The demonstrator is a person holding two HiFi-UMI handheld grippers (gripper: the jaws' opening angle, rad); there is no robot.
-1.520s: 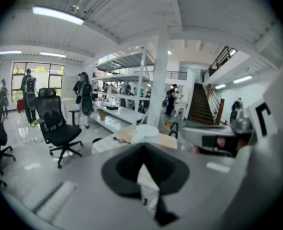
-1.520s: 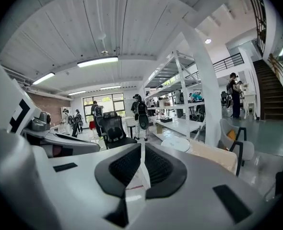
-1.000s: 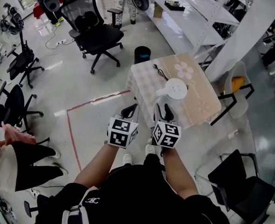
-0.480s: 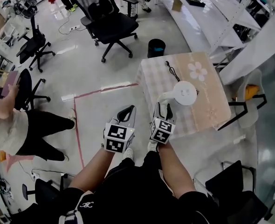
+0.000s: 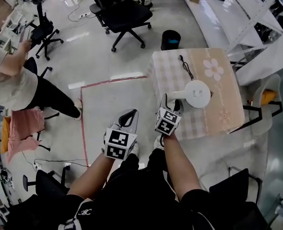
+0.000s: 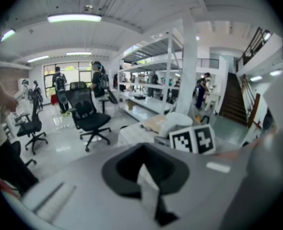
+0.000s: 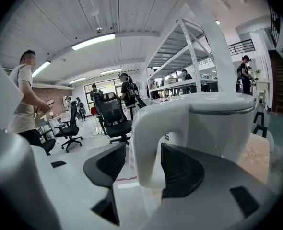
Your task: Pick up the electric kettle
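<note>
electric kettle point(image 5: 196, 93): rigid, slick, maybe water-heavy | take: handle point(image 7: 148, 143) | right gripper point(image 5: 172, 105) jaws opening astride it, unclamped | left gripper point(image 5: 128, 119) jaws closed, empty

We see small table point(image 5: 218, 121) covered by cloth point(image 5: 166, 75): checked on left part, beige with flower print on right. White electric kettle point(image 5: 197, 93) stands near middle. Thin black item, seemingly cord point(image 5: 185, 67), lies behind kettle, apart.
</note>
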